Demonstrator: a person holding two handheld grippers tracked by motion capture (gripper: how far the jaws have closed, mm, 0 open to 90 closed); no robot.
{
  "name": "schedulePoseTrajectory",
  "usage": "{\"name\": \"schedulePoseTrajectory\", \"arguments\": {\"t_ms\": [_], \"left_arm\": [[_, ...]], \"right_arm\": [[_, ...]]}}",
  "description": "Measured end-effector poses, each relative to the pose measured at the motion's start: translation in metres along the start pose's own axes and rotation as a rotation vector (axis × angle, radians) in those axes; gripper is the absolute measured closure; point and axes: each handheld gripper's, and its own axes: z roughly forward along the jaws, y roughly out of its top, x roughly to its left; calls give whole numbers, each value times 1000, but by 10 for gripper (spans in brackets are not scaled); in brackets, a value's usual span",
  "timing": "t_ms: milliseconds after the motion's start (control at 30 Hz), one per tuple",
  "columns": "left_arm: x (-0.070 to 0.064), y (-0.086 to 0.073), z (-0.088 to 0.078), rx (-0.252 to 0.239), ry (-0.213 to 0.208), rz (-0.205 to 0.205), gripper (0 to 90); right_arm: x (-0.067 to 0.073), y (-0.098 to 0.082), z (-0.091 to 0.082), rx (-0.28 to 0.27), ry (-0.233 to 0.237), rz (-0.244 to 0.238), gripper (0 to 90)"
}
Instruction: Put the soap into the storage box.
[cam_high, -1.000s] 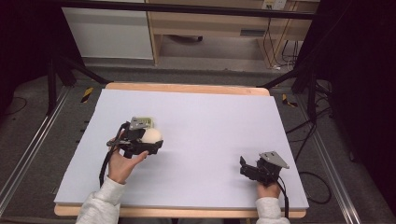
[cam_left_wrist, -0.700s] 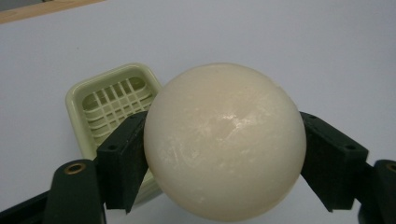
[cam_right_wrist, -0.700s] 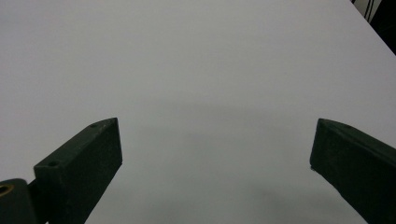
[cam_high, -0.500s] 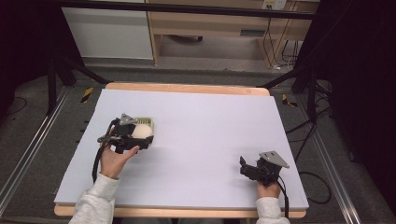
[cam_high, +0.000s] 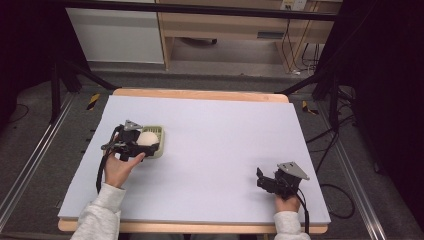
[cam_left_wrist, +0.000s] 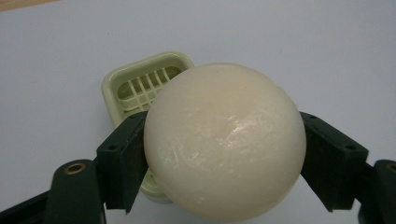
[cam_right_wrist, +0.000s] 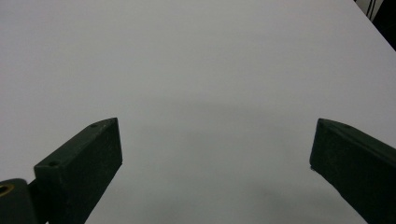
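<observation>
- Cream-white and smooth, the round soap (cam_left_wrist: 224, 140) sits clamped between our left gripper (cam_left_wrist: 224, 163) jaws, at centre frame in the left gripper view; behind it lies the green slatted dish (cam_left_wrist: 140, 86) on the white table (cam_left_wrist: 303, 46)
- We judge it hard, slippery, fairly light; pinching across its widest middle looks safest
- Our right gripper (cam_right_wrist: 215, 163), jaws wide apart on nothing, rests lower right in the high view
- That high view places soap just over the dish, left of centre; dish slats read clearly close up
</observation>
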Motion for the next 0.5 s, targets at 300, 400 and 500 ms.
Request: {"name": "schedulePoseTrajectory", "arguments": {"t_ms": [300, 400, 500], "left_arm": [[6, 2, 9, 6, 2, -16, 237], [7, 3, 12, 15, 2, -9, 237], [8, 4, 17, 17, 6, -14, 237]], "right_arm": [[0, 0, -1, -4, -4, 3, 28], [-1, 0, 0, -6, -2, 11, 28], [0, 0, -1, -4, -7, 7, 28]]}}
